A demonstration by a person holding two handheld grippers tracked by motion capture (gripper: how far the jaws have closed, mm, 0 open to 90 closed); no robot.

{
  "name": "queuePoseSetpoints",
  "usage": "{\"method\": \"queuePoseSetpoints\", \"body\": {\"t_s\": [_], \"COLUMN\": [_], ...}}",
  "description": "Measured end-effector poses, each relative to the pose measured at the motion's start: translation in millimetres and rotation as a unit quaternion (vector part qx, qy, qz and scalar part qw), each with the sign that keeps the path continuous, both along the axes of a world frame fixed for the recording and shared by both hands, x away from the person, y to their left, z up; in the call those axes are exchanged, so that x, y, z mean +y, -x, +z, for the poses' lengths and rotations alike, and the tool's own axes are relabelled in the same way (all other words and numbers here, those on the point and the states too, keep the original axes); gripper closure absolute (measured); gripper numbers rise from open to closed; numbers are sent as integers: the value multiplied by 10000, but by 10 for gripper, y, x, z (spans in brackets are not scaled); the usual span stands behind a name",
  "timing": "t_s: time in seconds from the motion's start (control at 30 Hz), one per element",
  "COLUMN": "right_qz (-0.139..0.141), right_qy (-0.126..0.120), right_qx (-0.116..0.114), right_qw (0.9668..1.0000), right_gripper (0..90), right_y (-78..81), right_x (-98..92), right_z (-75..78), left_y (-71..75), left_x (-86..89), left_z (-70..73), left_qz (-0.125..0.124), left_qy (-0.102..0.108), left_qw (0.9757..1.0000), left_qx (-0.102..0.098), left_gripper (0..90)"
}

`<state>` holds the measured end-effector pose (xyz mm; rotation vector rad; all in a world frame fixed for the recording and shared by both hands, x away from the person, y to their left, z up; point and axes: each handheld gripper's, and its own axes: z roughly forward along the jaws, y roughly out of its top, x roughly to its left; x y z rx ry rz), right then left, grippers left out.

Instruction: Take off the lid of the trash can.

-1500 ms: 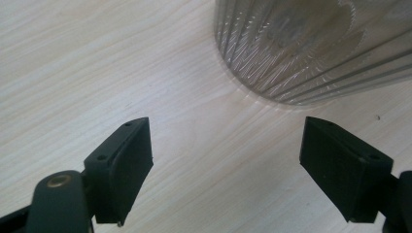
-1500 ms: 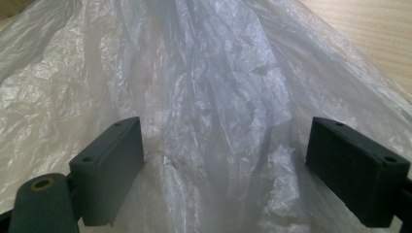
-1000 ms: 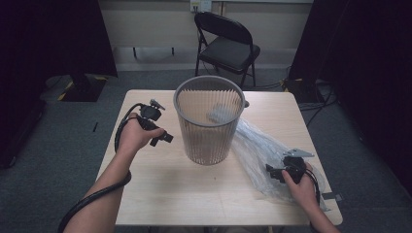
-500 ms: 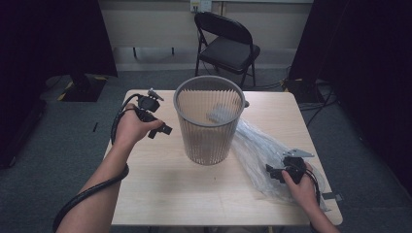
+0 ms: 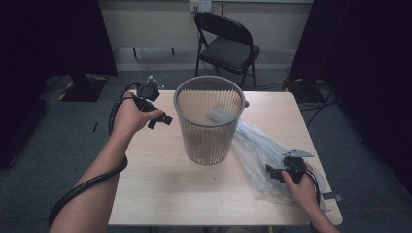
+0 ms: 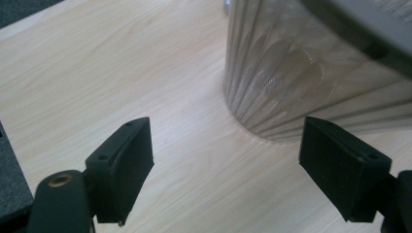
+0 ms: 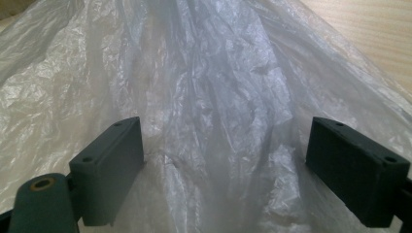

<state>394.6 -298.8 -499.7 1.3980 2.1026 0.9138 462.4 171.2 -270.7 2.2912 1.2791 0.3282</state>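
Left claw (image 5: 163, 119) is up off the surface (image 5: 160, 184), held in the air just beside the mesh wastebasket (image 5: 210, 121), on its left in the high view. In the left gripper view its jaws stand wide apart with nothing between them, bare wood below and the basket's ribbed wall (image 6: 301, 77) ahead and to the right, near but not touching.

Over on the other side, the right claw (image 5: 270, 173) sits low at the near right part of the surface, jaws spread wide. The clear plastic bag (image 5: 257, 150) lies crumpled there, stretching from the foot of the basket toward that claw. In the right gripper view the bag (image 7: 214, 97) lies between and beyond the open jaws; the pads are not pressing on it, so nothing is gripped.

The basket stands upright near the middle of the surface, squarely between the two claws. Something pale and grey shows at its far inner wall (image 5: 221, 115); I can't tell what it is.

Around the scene: a black folding chair (image 5: 228, 46) on the floor behind the surface, dark curtains on both sides, and the left claw's thick black cable (image 5: 82, 187) looping down along the forearm.
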Motion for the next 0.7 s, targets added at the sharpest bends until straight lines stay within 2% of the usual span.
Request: {"method": "queuePoseSetpoints", "body": {"t_s": [0.37,0.43,0.7], "right_qz": [-6,2,8], "right_qy": [4,6,9], "right_qx": [18,26,22], "right_qw": [10000,10000,10000], "right_gripper": [129,128,129], "right_y": [6,12,14], "right_x": [2,3,2], "right_z": [2,3,3], "left_y": [-22,-34,-93], "left_x": [-25,-34,-136], "left_z": [279,332,422], "left_qz": [-27,39,11], "left_qy": [-24,34,39], "left_qw": [9998,9997,9995], "left_qx": [-170,-234,-311], "left_gripper": [196,197,197]}}
